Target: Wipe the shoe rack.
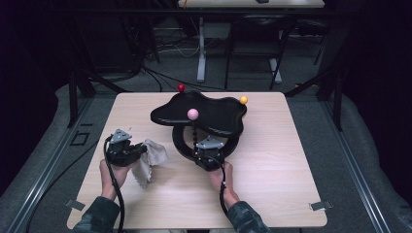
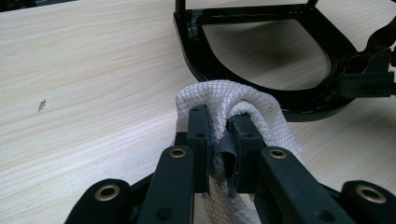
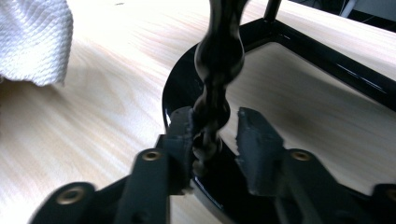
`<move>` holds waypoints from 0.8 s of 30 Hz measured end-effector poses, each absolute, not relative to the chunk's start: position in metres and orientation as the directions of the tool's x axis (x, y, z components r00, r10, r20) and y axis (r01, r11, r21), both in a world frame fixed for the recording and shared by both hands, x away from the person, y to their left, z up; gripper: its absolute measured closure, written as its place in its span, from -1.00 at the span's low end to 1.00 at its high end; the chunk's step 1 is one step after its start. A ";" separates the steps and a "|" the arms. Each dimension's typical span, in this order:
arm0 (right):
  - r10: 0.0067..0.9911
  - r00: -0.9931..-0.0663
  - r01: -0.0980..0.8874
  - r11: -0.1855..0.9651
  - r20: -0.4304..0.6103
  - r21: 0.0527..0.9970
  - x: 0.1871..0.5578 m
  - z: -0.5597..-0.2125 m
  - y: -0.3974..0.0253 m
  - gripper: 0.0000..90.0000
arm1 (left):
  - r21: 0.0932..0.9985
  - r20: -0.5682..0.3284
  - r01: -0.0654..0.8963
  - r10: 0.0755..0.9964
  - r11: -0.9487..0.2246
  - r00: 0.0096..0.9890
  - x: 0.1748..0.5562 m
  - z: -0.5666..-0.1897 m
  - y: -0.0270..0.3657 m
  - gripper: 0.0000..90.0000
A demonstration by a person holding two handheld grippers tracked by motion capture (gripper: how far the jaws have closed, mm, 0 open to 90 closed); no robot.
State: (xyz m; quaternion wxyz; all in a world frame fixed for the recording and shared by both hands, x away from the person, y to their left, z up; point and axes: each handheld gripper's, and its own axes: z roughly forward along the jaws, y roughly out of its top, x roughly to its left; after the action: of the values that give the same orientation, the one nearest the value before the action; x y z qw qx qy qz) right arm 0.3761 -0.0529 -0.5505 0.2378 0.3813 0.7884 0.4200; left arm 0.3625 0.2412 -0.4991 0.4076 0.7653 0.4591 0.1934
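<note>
Left hand-held gripper (image 2: 218, 135): jaws closed on a fold of the white waffle-weave cloth (image 2: 243, 105), which hangs onto the tabletop (image 1: 272, 170) just left of the black stand (image 1: 204, 114). Right hand-held gripper (image 3: 212, 135): jaws parted around the stand's beaded black post (image 3: 217, 60); left jaw touches the post, right jaw stands clear. The post rises from the stand's ring base (image 1: 180, 143) to a pink ball (image 1: 193, 113). Red ball (image 1: 180, 88) and yellow ball (image 1: 243, 100) sit at the stand's far edge.

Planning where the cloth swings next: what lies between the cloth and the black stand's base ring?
Bare tabletop only: the high view shows light wood between the cloth and the base ring.
</note>
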 end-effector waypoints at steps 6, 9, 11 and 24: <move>0.799 -0.598 0.416 0.373 -0.059 0.829 0.375 -0.548 -0.051 0.66 | 0.802 -0.083 0.547 0.863 -0.240 0.499 0.363 -0.499 0.243 0.80; 0.801 -0.597 0.415 0.362 -0.051 0.835 0.373 -0.548 -0.055 0.66 | 0.801 -0.080 0.547 0.863 -0.242 0.499 0.363 -0.499 0.244 0.80; 0.801 -0.597 0.417 0.364 -0.052 0.833 0.371 -0.548 -0.060 0.66 | 0.801 -0.081 0.547 0.863 -0.241 0.499 0.363 -0.499 0.244 0.80; 0.745 -0.667 0.412 0.395 -0.023 0.821 0.360 -0.546 -0.104 0.66 | 0.803 -0.085 0.548 0.864 -0.236 0.496 0.363 -0.500 0.243 0.80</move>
State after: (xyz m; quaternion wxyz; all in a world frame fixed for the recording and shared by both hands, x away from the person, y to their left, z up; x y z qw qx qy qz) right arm 0.3604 -0.1043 -0.5464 0.1985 0.3566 0.8111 0.4190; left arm 0.3628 0.2429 -0.4999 0.4094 0.7620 0.4631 0.1931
